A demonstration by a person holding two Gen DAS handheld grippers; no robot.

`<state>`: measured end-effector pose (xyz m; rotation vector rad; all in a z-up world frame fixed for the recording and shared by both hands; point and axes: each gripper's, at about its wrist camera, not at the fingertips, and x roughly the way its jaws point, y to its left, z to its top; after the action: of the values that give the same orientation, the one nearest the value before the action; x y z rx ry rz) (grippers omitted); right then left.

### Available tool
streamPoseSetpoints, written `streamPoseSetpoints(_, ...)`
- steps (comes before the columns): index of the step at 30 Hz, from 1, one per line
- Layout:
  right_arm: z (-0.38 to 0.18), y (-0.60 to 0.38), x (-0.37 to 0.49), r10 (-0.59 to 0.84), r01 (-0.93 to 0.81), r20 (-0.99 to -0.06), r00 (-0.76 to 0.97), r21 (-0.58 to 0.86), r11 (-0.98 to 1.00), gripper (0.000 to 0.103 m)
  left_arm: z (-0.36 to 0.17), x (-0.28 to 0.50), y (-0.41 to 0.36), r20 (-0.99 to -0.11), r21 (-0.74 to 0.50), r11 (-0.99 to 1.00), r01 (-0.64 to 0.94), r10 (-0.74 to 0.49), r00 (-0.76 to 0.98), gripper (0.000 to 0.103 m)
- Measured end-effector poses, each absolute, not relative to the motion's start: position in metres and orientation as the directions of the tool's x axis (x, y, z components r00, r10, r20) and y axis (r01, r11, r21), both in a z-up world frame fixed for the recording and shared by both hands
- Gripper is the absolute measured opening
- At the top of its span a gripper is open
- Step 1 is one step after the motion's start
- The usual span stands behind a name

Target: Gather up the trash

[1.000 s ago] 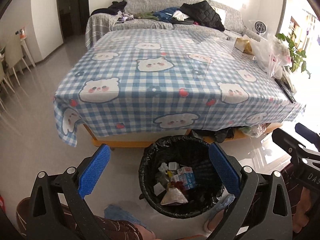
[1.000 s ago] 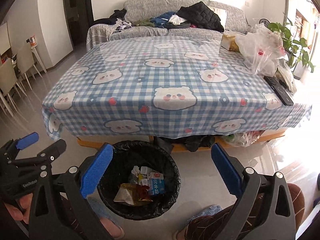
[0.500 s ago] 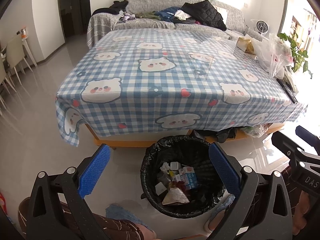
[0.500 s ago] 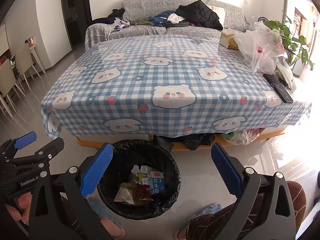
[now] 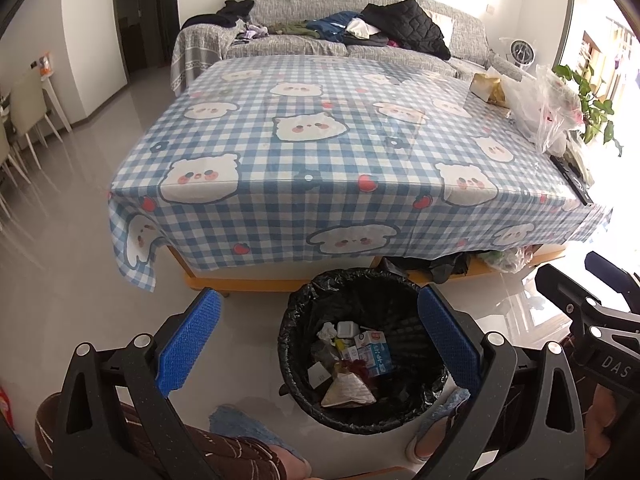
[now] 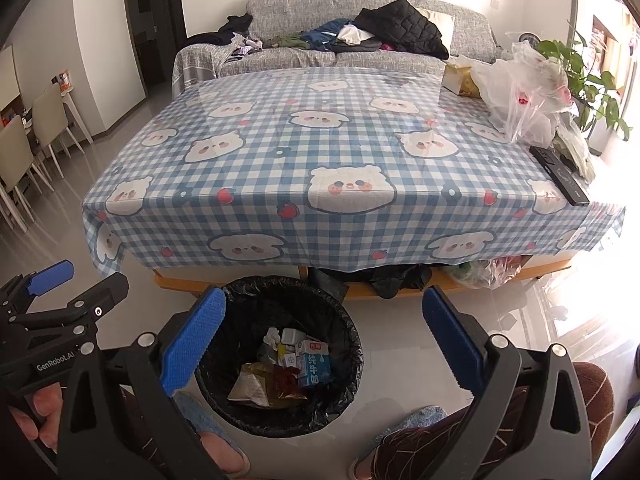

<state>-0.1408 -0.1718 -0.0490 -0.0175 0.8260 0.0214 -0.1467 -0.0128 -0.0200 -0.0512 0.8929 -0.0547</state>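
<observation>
Down by the person's feet sits the trash bin (image 5: 362, 350), black liner in, already holding a milk carton (image 6: 315, 363) and crumpled wrappers. Both tools hang over it spread wide and empty: left tool (image 5: 318, 344), right tool (image 6: 320, 342). The desk (image 6: 344, 168) looks clear of loose trash, so my worry is someone grabbing the remote (image 6: 559, 174) or the plastic bag (image 6: 520, 96) by mistake. Also the bin is right beside the slippers, an easy kick-over.

Glossy grey floor (image 5: 72, 216), grey sofa (image 6: 360, 12), checked table (image 6: 340, 152), white walls
</observation>
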Motion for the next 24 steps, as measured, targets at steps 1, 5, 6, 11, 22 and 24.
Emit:
streamPoseSetpoints(1, -0.0490, -0.1717, -0.1408, 0.014, -0.026, -0.735, 0.678, -0.005, 1.000, 0.095, -0.0200, -0.1468, -0.0127, -0.777, -0.067, 0.997, 0.026, -0.068, 0.626, 0.097)
streamPoseSetpoints(5, -0.0496, -0.1716, -0.1407, 0.012, -0.026, -0.735, 0.678, -0.007, 1.000, 0.095, -0.0202, -0.1467, -0.0131, -0.777, -0.070, 0.997, 0.026, -0.071, 0.625, 0.097)
streamPoseSetpoints(6, -0.0495, -0.1718, -0.1407, 0.014, -0.026, -0.735, 0.678, -0.005, 1.000, 0.095, -0.0204, -0.1467, -0.0132, -0.777, -0.070, 0.997, 0.028, -0.072, 0.625, 0.097)
streamPoseSetpoints(11, -0.0516, -0.1708, -0.1390, 0.020, -0.032, -0.738, 0.674, -0.002, 0.999, 0.095, -0.0213, -0.1465, -0.0115, -0.781, -0.064, 0.998, 0.026, -0.066, 0.621, 0.097)
streamPoseSetpoints(22, -0.0518, -0.1719, -0.1386, 0.021, -0.032, -0.739, 0.673, -0.002, 0.999, 0.095, -0.0235, -0.1438, -0.0122, -0.790, -0.058, 0.998, 0.023, -0.060, 0.611, 0.097)
streamPoseSetpoints(24, -0.0519, -0.1721, -0.1383, 0.021, -0.033, -0.739, 0.673, -0.002, 0.999, 0.095, -0.0248, -0.1430, -0.0115, -0.794, -0.059, 0.998, 0.017, -0.057, 0.605, 0.097)
